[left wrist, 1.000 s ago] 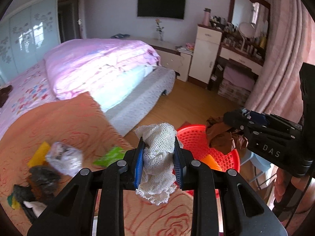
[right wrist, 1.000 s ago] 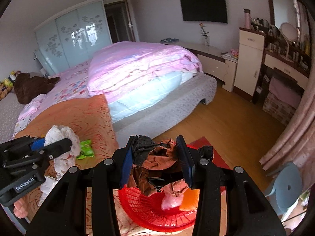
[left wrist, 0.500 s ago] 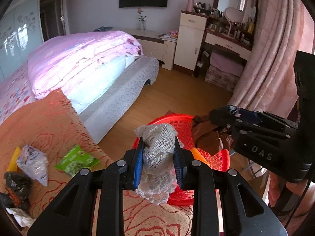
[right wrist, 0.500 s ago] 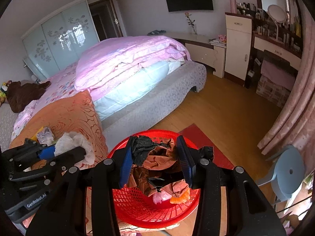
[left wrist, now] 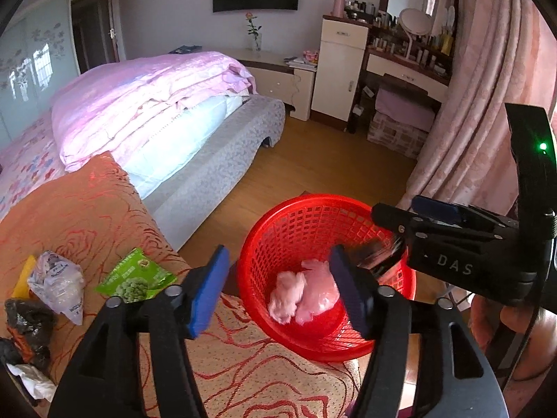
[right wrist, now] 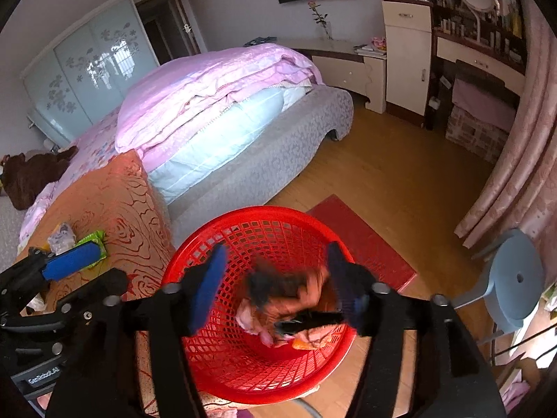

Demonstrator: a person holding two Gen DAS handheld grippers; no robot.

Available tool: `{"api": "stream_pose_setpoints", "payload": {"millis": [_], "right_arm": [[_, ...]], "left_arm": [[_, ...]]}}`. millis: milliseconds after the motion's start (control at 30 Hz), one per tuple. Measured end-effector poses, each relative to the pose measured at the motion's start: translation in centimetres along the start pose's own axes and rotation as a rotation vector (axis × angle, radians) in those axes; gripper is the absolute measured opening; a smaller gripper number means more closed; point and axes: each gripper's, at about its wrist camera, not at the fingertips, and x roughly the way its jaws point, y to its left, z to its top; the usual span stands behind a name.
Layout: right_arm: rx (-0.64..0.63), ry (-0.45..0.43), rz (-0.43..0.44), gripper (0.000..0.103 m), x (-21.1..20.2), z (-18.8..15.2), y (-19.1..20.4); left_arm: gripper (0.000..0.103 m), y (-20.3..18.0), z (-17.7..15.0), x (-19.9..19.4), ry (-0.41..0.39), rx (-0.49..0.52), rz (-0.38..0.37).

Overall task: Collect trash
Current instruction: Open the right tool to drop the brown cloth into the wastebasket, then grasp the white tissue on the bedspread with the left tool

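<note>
My left gripper (left wrist: 278, 289) and right gripper (right wrist: 275, 285) have just opened, empty; brown wad (right wrist: 289, 292) drops into red basket (right wrist: 222, 230). Next: green packet (left wrist: 135, 278), nine o'clock.

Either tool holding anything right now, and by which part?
Nothing held. Left tool open, empty. Right tool open; brown trash dropping into basket.

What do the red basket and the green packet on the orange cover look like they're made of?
Red basket: rigid moulded plastic, slightly glossy, going by its even lattice wall and smooth rim. Green packet: probably thin printed plastic film, a flat, shiny food wrapper with a printed picture; foil lining can't be ruled out.
</note>
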Motion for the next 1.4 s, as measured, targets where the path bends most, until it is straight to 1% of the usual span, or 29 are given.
{"api": "stream_pose_setpoints", "payload": {"millis": [200, 500, 700, 833, 933, 1100, 1233, 1400], "right_arm": [[-0.002, -0.002, -0.006, 0.066, -0.1, -0.1, 0.1], [-0.029, -0.020, -0.014, 0.066, -0.6, -0.6, 0.8], [-0.069, -0.031, 0.003, 0.067, -1.2, -0.9, 2.3], [-0.095, -0.039, 0.020, 0.070, -1.7, -1.1, 3.4], [-0.115, -0.039, 0.031, 0.070, -1.9, -1.3, 4.3], [-0.145, -0.032, 0.046, 0.070, -2.0, -1.6, 5.8], [-0.166, -0.026, 0.063, 0.071, -2.1, -1.9, 7.3], [-0.195, -0.027, 0.097, 0.071, -2.6, -1.8, 9.5]], "left_arm": [[0.063, 0.7, -0.1, -0.7, -0.005, -0.022, 0.013], [0.068, 2.2, -0.7, -3.0, -0.041, -0.034, 0.073], [0.071, 4.1, -1.3, -5.1, -0.057, -0.057, 0.109], [0.072, 6.8, -1.9, -7.0, -0.069, -0.098, 0.139], [0.073, 9.3, -2.6, -8.7, -0.084, -0.140, 0.171], [0.073, 11.9, -4.4, -10.6, -0.089, -0.191, 0.214], [0.073, 12.3, -6.0, -11.0, -0.072, -0.207, 0.218], [0.073, 11.9, -8.0, -10.6, -0.037, -0.211, 0.193]]}}
